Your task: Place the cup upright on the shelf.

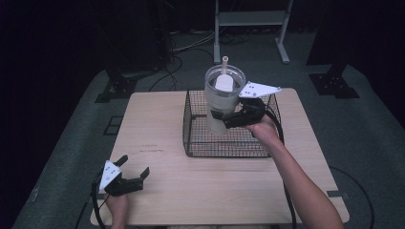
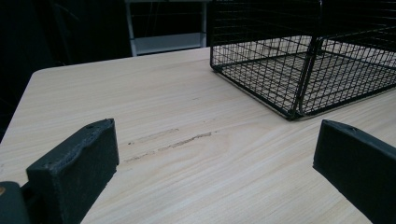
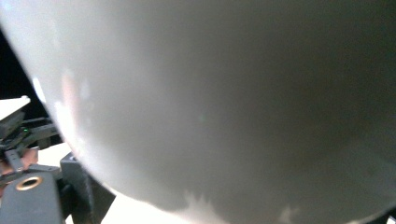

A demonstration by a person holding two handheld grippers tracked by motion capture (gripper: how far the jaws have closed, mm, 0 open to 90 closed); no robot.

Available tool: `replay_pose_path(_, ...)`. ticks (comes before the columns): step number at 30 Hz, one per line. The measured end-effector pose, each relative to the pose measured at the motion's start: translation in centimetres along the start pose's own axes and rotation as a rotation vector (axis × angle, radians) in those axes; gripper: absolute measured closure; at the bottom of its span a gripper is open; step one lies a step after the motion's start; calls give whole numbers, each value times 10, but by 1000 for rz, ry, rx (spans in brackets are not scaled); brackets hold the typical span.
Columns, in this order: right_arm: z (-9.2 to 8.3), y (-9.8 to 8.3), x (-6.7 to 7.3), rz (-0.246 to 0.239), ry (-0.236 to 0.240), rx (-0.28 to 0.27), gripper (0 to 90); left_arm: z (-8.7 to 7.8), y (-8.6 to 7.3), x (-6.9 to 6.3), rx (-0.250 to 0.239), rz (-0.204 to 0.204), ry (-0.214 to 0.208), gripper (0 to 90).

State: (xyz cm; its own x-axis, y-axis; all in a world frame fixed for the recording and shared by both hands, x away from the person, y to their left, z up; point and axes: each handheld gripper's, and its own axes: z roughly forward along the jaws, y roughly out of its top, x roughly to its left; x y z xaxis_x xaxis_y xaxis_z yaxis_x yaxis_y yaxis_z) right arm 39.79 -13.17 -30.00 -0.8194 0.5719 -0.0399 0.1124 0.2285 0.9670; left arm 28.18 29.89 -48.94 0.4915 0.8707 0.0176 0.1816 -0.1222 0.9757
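Pale wood counter (image 1: 167, 143), black wire basket (image 1: 196, 138) toward its far side — and over the basket a clear tumbler (image 1: 220, 102) held upright, its long axis vertical, lid and white straw (image 1: 225, 62) pointing up. The right tongs (image 1: 217, 117) pinch the tumbler low on its body from the person's right side, the cup's base down among the basket's walls; whether it touches the basket floor cannot be told. In the right gripper view the tumbler's pale wall (image 3: 233, 93) presses close against the camera, blurred. The left tongs (image 1: 133, 168) rest near the counter's front left corner, well apart from the basket, jaws spread wide with nothing between them. Through the left gripper view, bare wood grain (image 2: 187, 140) runs between the two black jaws, the basket's near corner (image 2: 294, 112) beyond to the right.
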Motion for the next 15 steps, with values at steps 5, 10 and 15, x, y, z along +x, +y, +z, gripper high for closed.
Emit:
replay_pose_path(5,12,1,-7,-10,-7,9,94,-1,0,0,-1,0,-1,0)
replay_pose_path(10,25,0,-16,-14,-7,16,94,-1,0,0,-1,-1,-2,0)
replay_pose_path(15,37,-6,-25,-3,-6,12,94,-1,0,0,-3,-5,-3,0)
